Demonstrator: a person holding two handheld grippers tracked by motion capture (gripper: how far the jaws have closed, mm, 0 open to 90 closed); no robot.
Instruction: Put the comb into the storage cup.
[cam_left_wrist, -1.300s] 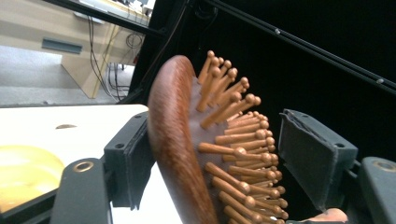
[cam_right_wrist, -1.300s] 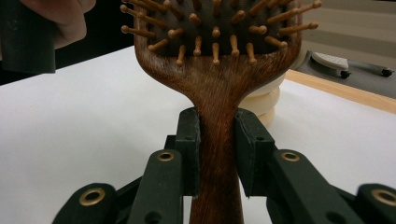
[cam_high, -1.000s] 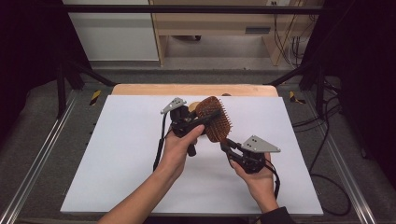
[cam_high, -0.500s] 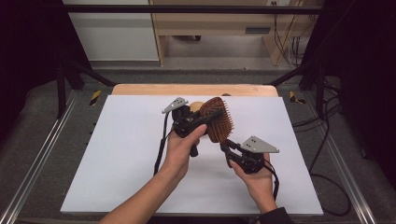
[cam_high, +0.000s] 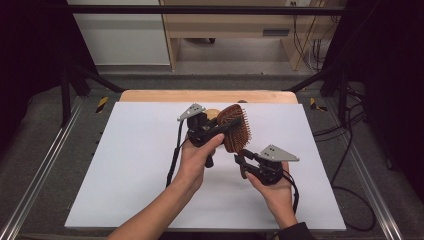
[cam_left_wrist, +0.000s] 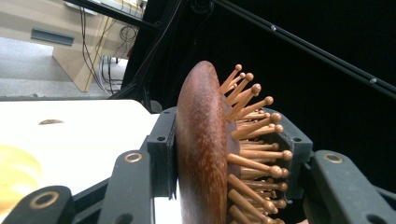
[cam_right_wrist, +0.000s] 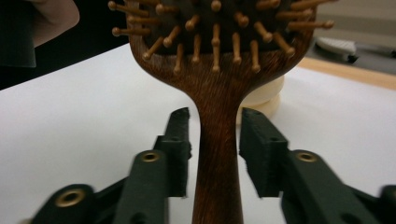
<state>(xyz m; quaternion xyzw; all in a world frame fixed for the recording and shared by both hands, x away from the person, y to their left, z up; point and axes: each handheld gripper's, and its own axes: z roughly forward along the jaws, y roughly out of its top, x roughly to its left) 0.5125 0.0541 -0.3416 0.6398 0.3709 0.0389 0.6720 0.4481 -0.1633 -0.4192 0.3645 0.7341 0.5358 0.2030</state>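
A dark wooden hairbrush (cam_high: 235, 127) with peg bristles is held up over the white board. My left gripper (cam_high: 226, 125) is shut on its oval head, one pad on the smooth back (cam_left_wrist: 201, 140) and the other among the bristles. My right gripper (cam_high: 241, 162) sits lower right at the brush handle (cam_right_wrist: 217, 177). Its jaws have just been opening. The handle stands between them with a thin gap on each side, and the pads (cam_right_wrist: 180, 140) do not press on it.
A cream round object (cam_high: 212, 114) sits on the white board (cam_high: 125, 165) just behind the brush. A wooden table edge (cam_high: 200, 96) runs along the board's far side. Metal rails and cables flank the board on both sides.
The brush head has turned slightly in the left gripper. The right gripper's jaws have parted from the handle. Both hands stay where they were.
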